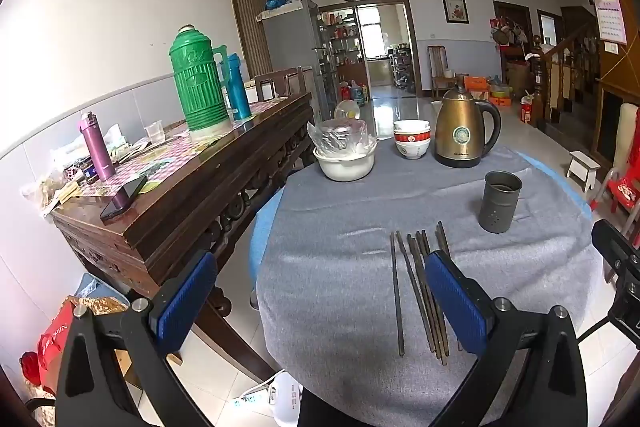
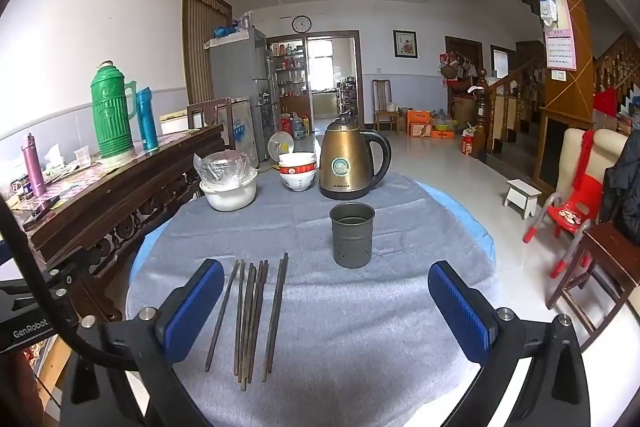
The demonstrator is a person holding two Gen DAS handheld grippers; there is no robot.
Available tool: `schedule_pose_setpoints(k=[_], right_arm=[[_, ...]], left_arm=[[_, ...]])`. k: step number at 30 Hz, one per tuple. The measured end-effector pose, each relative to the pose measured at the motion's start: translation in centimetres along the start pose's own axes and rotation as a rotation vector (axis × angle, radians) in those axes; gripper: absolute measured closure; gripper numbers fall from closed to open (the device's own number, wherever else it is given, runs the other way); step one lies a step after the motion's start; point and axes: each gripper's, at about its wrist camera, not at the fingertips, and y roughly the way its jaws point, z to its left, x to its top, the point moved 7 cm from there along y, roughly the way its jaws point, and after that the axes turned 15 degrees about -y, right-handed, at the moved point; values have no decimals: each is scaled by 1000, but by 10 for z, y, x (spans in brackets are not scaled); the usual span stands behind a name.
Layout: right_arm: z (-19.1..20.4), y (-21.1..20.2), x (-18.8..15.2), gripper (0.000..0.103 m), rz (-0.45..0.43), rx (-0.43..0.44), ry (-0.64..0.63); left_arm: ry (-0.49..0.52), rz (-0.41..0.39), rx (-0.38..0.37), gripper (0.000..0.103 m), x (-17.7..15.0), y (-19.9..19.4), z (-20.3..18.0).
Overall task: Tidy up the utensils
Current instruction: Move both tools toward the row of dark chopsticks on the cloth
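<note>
Several dark chopsticks (image 1: pixel 416 287) (image 2: pixel 250 319) lie side by side on the grey cloth of the round table (image 1: pixel 332 219) (image 2: pixel 360 307). A dark metal holder cup (image 1: pixel 501 201) (image 2: pixel 351 234) stands upright beyond them, empty as far as I can see. My left gripper (image 1: pixel 322 275) hangs above the near table edge, open, its right blue pad covering some chopsticks. My right gripper (image 2: pixel 326 287) is open above the table, the chopsticks under its left half, the cup straight ahead. Nothing is held.
At the table's far side stand a brass kettle (image 1: pixel 464 131) (image 2: pixel 348 163), stacked bowls (image 1: pixel 412 143) (image 2: pixel 298 171) and a white basin with a bagged dish (image 1: pixel 344 155) (image 2: pixel 228 183). A wooden sideboard (image 1: pixel 200 179) with flasks borders the left.
</note>
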Motion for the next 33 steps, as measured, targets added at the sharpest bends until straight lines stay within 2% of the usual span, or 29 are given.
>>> schedule_pose_setpoints(k=[19, 27, 33], right_arm=[[0, -3, 4, 0, -4, -3, -5], [13, 6, -9, 0, 89, 66, -13], [15, 4, -13, 0, 133, 61, -27]], left_arm=[[7, 1, -2, 0, -2, -3, -1], [31, 61, -9, 0, -16, -3, 1], [33, 95, -14, 0, -23, -3, 3]])
